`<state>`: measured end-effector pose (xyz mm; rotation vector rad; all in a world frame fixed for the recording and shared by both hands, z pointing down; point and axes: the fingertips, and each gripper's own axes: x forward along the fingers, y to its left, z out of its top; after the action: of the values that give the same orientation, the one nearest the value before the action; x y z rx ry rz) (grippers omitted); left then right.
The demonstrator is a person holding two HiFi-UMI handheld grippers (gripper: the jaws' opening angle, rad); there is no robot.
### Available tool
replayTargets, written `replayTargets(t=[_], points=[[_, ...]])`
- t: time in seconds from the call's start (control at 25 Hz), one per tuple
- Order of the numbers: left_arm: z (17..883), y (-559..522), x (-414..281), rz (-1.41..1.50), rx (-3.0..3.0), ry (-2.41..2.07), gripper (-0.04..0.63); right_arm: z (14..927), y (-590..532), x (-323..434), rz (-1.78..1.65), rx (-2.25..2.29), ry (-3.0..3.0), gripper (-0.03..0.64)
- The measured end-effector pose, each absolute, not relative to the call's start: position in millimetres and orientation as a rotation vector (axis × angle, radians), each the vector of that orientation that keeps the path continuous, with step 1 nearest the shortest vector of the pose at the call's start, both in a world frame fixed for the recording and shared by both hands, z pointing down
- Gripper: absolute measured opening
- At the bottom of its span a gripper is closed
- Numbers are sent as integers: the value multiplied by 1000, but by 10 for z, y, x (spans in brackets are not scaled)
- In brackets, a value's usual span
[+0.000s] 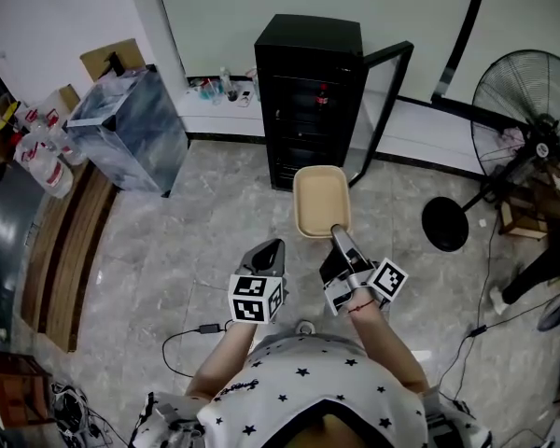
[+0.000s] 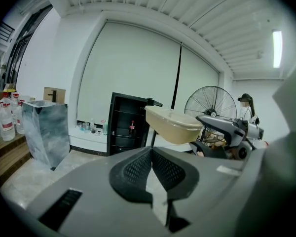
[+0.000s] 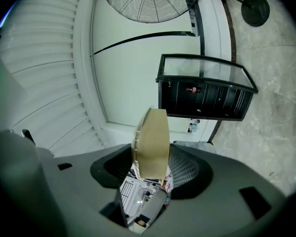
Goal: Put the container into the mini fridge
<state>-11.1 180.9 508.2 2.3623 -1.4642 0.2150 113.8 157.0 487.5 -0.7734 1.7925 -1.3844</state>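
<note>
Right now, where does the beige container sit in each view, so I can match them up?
Head view: beige container at centre, just below the fridge.
Left gripper view: just right of centre, to the right of the fridge.
Right gripper view: centre, seen edge-on, lower left of the fridge.
Shared landmark: black mini fridge, door open.

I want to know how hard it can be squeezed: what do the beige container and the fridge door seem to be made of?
The container looks like thin plastic with a matte beige finish. Its smooth moulded rim and rounded corners suggest this, though stiffness cannot be judged. The fridge door looks like a glass pane in a glossy black frame, since one can see straight through the pane.
</note>
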Motion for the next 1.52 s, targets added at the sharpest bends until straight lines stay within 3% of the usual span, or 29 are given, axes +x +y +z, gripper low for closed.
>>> replayTargets(t=[0.92,1.52], points=[[5149,1712,83,206,2314,-1510,12,4930,1349,1324,-1407,-747,1802,218],[5214,780,-19,201,2309,-1510,12,4971,408,1299,-1405,-756,1797,218]])
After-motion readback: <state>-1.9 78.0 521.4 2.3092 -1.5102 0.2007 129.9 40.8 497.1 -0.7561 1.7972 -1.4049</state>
